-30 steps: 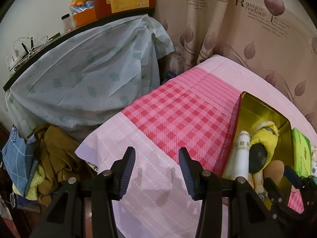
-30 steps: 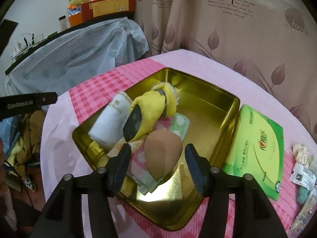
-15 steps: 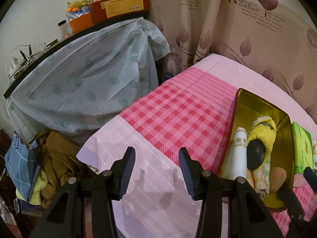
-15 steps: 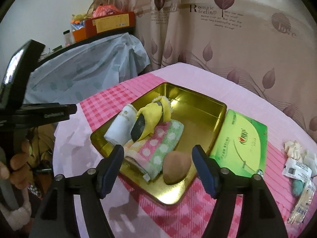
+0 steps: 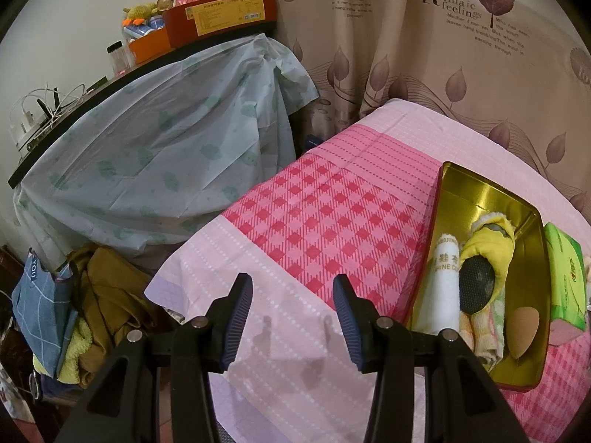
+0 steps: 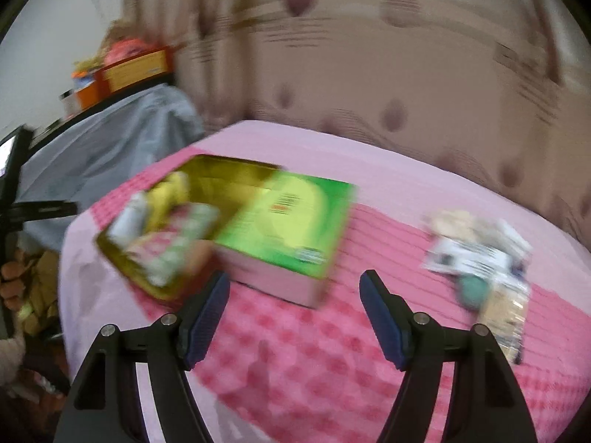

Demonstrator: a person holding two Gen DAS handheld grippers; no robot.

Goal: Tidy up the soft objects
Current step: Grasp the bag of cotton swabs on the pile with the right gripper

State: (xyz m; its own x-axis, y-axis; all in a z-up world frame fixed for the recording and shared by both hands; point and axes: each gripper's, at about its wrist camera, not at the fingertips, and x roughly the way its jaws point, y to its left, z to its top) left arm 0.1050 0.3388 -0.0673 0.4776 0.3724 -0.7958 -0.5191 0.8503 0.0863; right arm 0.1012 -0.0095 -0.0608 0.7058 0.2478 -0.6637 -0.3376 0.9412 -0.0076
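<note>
Both pairs of jaws stand apart and empty — the left gripper at lower centre, the right gripper likewise. The gold tin at right holds the brown sponge, yellow slipper and white roll.

Right wrist view is motion-blurred throughout: print on the green flat box lid unreadable, contents of the gold metal tin just smears of yellow, white and pink-green. Small pale packets and a teal item at right on the pink checked tablecloth can't be identified. In left wrist view, the tin's yellow plush slipper covers part of the folded towel; green lid cut by the frame edge.
</note>
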